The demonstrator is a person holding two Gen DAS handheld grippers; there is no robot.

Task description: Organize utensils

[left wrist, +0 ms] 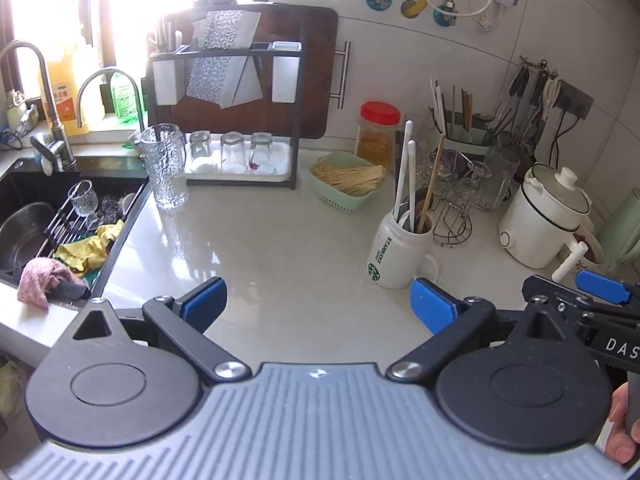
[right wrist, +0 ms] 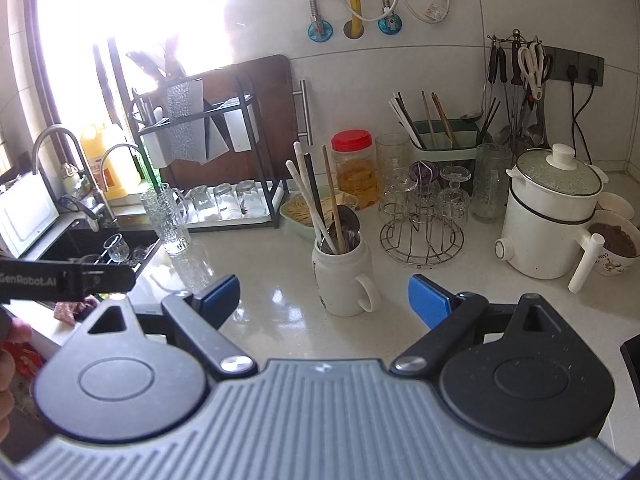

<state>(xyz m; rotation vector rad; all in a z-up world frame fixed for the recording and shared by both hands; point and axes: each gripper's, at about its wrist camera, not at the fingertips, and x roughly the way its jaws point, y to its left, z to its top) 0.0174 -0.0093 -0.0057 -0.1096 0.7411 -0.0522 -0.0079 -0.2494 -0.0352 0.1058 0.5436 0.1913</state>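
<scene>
**A:** What does the left wrist view show?

**B:** The left tool [left wrist: 318, 304] hovers over a bare stretch of pale table [left wrist: 260, 240]. Its two blue-padded fingers [left wrist: 434, 307] are spread wide, with nothing between them and nothing touching them. Just beyond the right finger stands a white mug [left wrist: 400, 254] with a green logo. It holds the utensils: two white chopsticks [left wrist: 404, 172], a wooden chopstick [left wrist: 434, 176] and a spoon, all upright and leaning. To the left a black sink [left wrist: 60, 216] holds a steel bowl, a glass and cloths. At the right edge the right tool's blue fingertip [left wrist: 600, 286] pokes in, and part of a hand [left wrist: 622, 432] grips its handle.

**A:** And the right wrist view?

**B:** The right tool [right wrist: 324, 300] is also spread wide and holds nothing. The mug [right wrist: 344, 280] sits on the table just ahead, between the two fingers [right wrist: 428, 300] but apart from both, its handle turned towards the right finger. Behind it a green caddy [right wrist: 444, 138] against the wall holds more chopsticks. A wire rack [right wrist: 422, 240] of upturned glasses stands to the mug's right, and a white lidded pot [right wrist: 548, 216] stands further right.
</scene>
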